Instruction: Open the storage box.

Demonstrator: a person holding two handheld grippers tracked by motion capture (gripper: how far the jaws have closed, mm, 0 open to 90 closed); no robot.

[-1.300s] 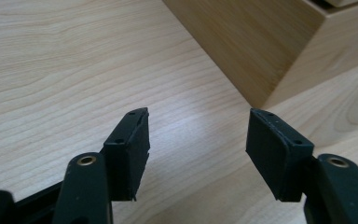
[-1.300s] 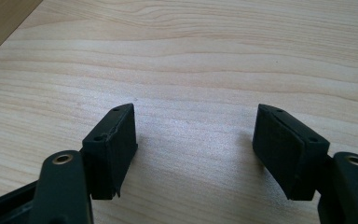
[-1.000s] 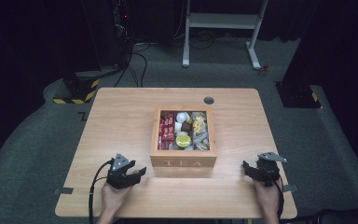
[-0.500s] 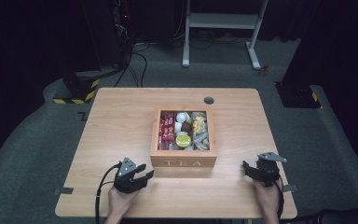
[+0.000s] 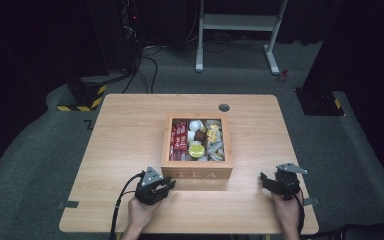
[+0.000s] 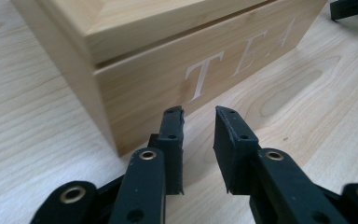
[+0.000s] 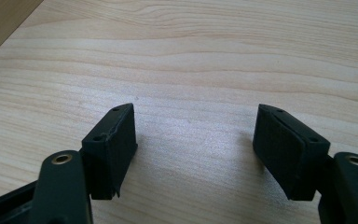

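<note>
Your left gripper (image 5: 166,185): jaws just closing, narrow gap left, nothing between them, tips just short of the tea box (image 5: 196,171) front near its left corner. Your right gripper (image 5: 268,182): spread wide, empty, well right of the box.

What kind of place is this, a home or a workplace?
Probably a lab or recording studio, not a home. A lone wooden table holding a tea box stands on grey carpet, with black curtains around it, loose cables on the floor, and a metal stand behind.
</note>
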